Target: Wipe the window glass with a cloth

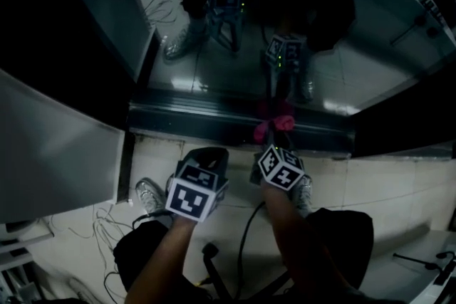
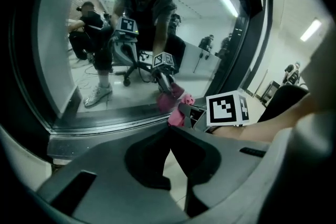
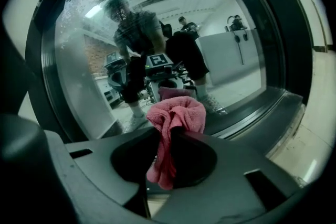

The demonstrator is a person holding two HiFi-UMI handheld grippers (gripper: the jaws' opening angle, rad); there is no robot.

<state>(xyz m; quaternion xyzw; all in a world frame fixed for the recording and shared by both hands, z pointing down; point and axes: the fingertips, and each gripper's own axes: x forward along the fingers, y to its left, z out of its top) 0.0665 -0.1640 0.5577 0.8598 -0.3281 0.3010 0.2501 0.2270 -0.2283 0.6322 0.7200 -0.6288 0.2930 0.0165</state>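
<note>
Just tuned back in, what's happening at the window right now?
A person holds two tools low at the glass. The right tool is shut on a pink cloth, bunched close to the bottom of the pane by the frame. The left tool is shut and empty, beside it.

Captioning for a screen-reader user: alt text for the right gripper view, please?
A bunched pink cloth is clamped in the jaws of the right hand-held gripper, held close to the lower part of the window glass. The glass reflects the person bending forward; a dark frame runs along its bottom edge.
</note>
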